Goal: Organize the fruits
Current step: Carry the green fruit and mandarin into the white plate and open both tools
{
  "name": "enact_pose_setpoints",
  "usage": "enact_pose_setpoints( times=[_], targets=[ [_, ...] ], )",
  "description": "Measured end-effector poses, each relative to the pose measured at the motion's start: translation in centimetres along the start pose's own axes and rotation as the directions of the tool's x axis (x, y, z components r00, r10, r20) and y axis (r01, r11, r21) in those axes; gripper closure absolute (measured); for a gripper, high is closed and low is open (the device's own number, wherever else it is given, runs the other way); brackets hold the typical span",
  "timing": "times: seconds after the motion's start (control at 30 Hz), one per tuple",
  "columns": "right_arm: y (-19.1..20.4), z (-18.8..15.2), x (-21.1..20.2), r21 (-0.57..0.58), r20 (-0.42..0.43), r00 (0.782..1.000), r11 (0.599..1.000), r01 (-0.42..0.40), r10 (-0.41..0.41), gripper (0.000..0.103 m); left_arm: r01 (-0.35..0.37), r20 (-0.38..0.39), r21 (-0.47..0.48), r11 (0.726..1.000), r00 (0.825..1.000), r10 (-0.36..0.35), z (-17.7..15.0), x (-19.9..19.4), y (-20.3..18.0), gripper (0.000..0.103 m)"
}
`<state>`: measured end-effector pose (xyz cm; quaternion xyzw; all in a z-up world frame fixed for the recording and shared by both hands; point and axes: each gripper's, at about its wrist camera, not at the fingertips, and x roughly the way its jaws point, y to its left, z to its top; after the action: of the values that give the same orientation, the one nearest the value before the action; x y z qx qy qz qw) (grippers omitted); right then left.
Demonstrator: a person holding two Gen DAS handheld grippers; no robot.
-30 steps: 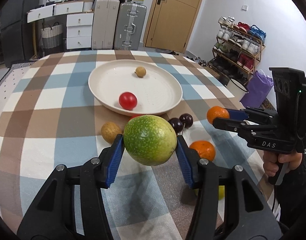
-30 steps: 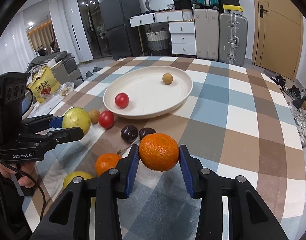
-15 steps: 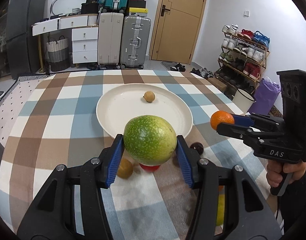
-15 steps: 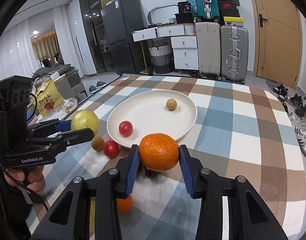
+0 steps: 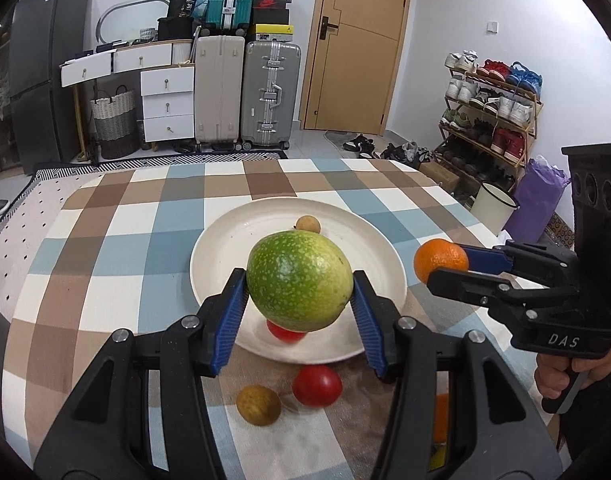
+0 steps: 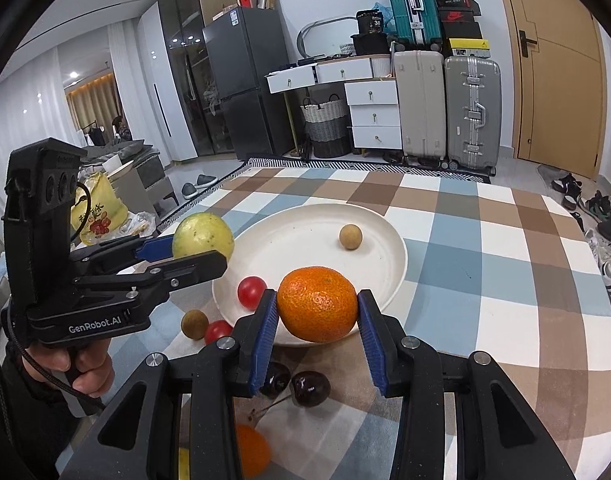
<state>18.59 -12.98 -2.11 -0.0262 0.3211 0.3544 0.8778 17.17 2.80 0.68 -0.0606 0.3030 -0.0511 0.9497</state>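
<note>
**Two hand-held grippers each carry a fruit above a plate**

The left gripper point(image 5: 299, 296) clamps a speckled green fruit point(image 5: 300, 277) between its blue pads, lifted clear of the table. The right gripper point(image 6: 316, 318) clamps an orange point(image 6: 317, 304) the same way, also in the air. Just beyond and below both sets of fingers sits a wide white plate point(image 5: 225, 248) on a checked tablecloth point(image 5: 117, 248) (blue, brown and white squares). On the plate, a small tan round fruit point(image 6: 350, 236) lies at the far side and a red tomato point(image 6: 251, 291) at the near rim. Nearer than the plate, on the cloth below the grippers, rest another red tomato point(image 5: 317, 385), a tan fruit point(image 5: 258, 405), two dark cherries point(image 6: 301, 387) and a second orange point(image 6: 251, 450), partly hidden.
</note>
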Motion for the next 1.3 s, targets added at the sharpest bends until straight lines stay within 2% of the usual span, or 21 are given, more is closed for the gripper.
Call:
enact_pose_setpoints(
  times=[0.3,0.7,0.93,1.17,1.23,1.3],
  targets=[
    [-0.5,0.3,2.3,0.022,-0.035,0.999,1.0,0.003,-0.002,0.062,-0.011,-0.014,-0.031,0.999,1.0,0.01,0.0,2.1,1.3,0.054],
    [-0.8,0.0,5.8,0.032,-0.111,0.993,0.998,0.044,-0.041,0.062,-0.025,-0.047,-0.019,1.0,0.999,0.024,-0.9,3.7,1.3,0.054],
    [-1.2,0.2,4.0,0.036,-0.052,0.997,0.998,0.06,-0.058,0.055,-0.014,-0.047,-0.022,1.0,0.999,0.013,-1.0,3.7,1.1,0.054],
    [-1.3,-0.1,2.8,0.026,-0.042,0.996,0.996,0.083,-0.082,0.049,-0.003,-0.041,-0.019,1.0,0.999,0.003,-1.0,3.7,0.7,0.054],
    [-1.4,-0.4,2.6,0.024,-0.044,0.996,0.996,0.083,-0.082,0.045,-0.005,-0.039,-0.009,1.0,0.999,0.004,-0.9,3.5,0.5,0.053],
    [-1.4,-0.6,2.4,0.016,-0.043,0.995,0.996,0.09,-0.089,0.045,-0.013,-0.037,-0.007,1.0,0.999,0.012,-0.9,3.4,0.4,0.047]
  ],
)
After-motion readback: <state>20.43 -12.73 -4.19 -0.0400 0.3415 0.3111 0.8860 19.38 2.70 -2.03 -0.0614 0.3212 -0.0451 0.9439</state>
